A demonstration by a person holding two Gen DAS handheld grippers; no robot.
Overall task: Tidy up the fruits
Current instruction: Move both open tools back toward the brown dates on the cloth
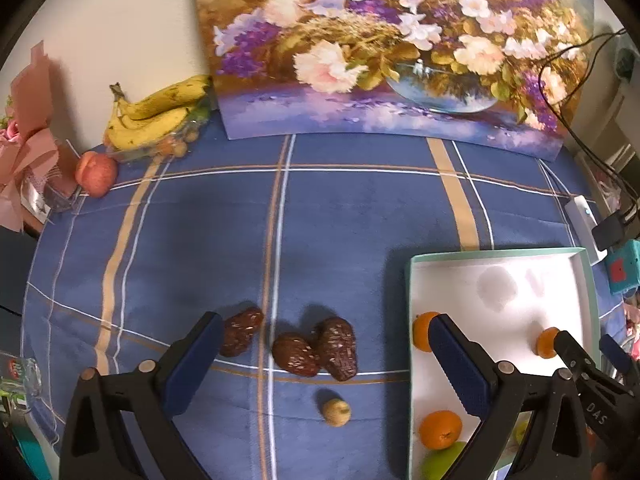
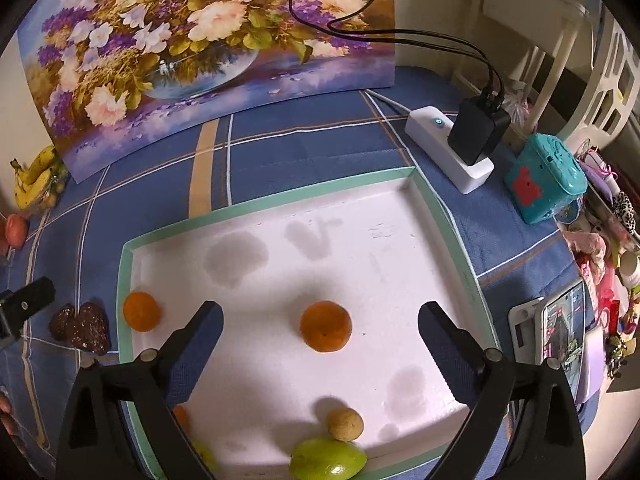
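My left gripper (image 1: 326, 322) hangs open over the blue checked cloth. Three dark brown dates (image 1: 294, 354) and a small tan round fruit (image 1: 337, 412) lie below, between its fingers, untouched. To the right stands a white tray (image 1: 500, 256) with a teal rim. My right gripper (image 2: 320, 312) is open above that tray (image 2: 280, 196), with an orange (image 2: 326, 326) lying loose between its wide-apart fingers. Also in the tray are another orange (image 2: 142, 312), a tan round fruit (image 2: 345, 424) and a green fruit (image 2: 328, 462). A third orange (image 2: 180, 416) is partly hidden behind the left finger.
Bananas (image 1: 160, 112) and a peach (image 1: 96, 174) sit at the far left corner beside a pink bouquet (image 1: 28, 140). A flower painting (image 1: 380, 48) leans at the back. A power strip with charger (image 2: 460, 148), a teal box (image 2: 544, 176) and a phone on a stand (image 2: 560, 332) line the right edge.
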